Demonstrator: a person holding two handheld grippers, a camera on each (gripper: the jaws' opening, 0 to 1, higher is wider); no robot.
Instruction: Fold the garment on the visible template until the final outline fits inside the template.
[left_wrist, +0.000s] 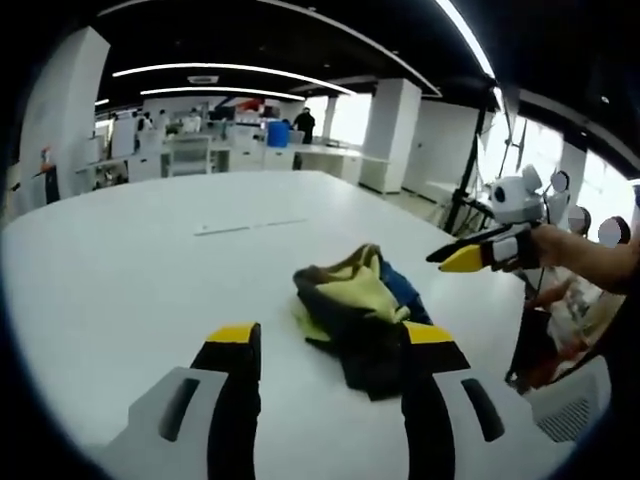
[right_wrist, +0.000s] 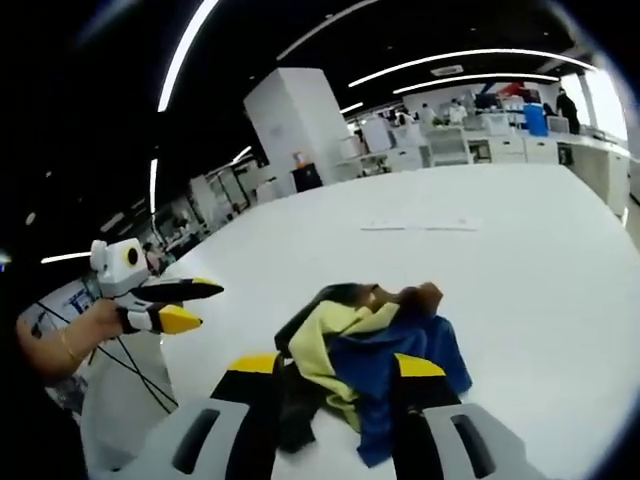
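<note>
Left gripper (left_wrist: 333, 345): held released above the table (left_wrist: 120, 270).
Right gripper (right_wrist: 338, 368): released, over the heap.
Garment (right_wrist: 375, 350): crumpled, soft, light; best taken at an edge.

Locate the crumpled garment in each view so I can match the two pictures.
Left gripper view: the garment lies bunched on the white table, right of centre, just beyond the right jaw of that view's gripper.
Right gripper view: the garment sits low in the middle, between and just past that view's jaws.
Shared landmark: the thin line marks on the table, beyond the garment in both.
</note>
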